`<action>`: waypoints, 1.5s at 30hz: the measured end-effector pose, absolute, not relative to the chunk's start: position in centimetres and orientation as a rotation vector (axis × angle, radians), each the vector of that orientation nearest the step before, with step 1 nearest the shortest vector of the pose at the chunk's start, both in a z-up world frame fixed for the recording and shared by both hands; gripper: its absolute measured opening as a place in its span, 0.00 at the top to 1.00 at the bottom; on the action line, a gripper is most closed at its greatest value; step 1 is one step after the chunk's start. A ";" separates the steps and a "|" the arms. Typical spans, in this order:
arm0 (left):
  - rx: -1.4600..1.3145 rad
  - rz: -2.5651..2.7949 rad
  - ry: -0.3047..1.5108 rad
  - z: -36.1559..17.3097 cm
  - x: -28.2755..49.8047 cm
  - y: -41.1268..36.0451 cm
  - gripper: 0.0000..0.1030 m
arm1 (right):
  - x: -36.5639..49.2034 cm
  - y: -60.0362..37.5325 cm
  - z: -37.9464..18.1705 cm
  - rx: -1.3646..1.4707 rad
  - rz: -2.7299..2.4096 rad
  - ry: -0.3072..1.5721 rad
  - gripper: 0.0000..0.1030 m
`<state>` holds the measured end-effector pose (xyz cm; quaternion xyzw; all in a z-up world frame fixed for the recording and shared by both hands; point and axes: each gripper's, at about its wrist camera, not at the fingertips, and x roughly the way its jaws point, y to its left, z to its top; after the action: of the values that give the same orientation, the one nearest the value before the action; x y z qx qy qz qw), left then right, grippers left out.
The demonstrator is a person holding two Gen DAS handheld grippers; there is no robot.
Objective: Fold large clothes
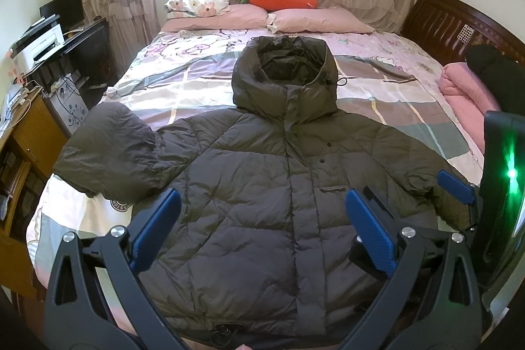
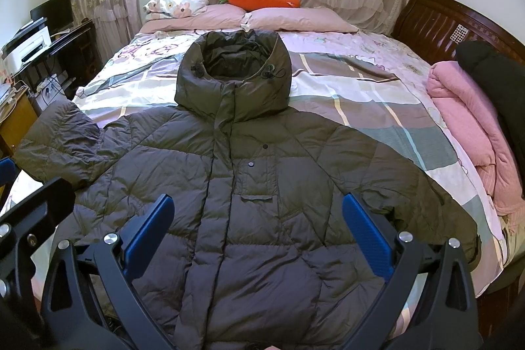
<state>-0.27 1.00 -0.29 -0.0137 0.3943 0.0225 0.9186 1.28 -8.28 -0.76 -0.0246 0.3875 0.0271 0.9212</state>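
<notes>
- The left sleeve is lying ahead and to the left of the left gripper, bent back on itself in a bunched lump, with its cuff end pointing toward the gripper's left finger.
- The left gripper is hovering over the lower front of the jacket, jaws standing wide apart and holding nothing; the jacket's body is filling the gap between the fingers.
- The jacket is lying face up on the bed, closed down the front, its long axis running straight away from both grippers: hem nearest, hood farthest.
- The right gripper is hanging beside the left one over the same lower front, jaws also spread wide and empty, with the chest pocket flap just ahead between its fingers.
- The right sleeve is stretching out to the right of the right gripper, lying flat and extended across the bedcover, its outer end reaching toward the bed's right edge near the pink quilt.
- Judging by this layout, each sleeve is sitting on the side of its own gripper, so the left gripper looks better placed for the bunched left sleeve and the right gripper for the flat right sleeve; either would need to travel outward, across the jacket's long axis.
</notes>
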 end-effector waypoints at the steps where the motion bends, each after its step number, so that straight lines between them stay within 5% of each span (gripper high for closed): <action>1: -0.029 0.047 0.810 -0.3 -0.3 0.9 0.02 | 1.3 -8.3 -0.8 -0.051 0.055 0.796 0.01; 45: -0.013 0.053 0.801 -0.7 -0.8 1.0 0.02 | 1.3 -8.1 -1.2 -0.054 0.059 0.804 0.01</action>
<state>-0.80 1.04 -0.74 -0.0064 0.3899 0.0259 0.9205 1.31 -8.08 -1.23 -0.0261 0.3911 0.0289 0.9195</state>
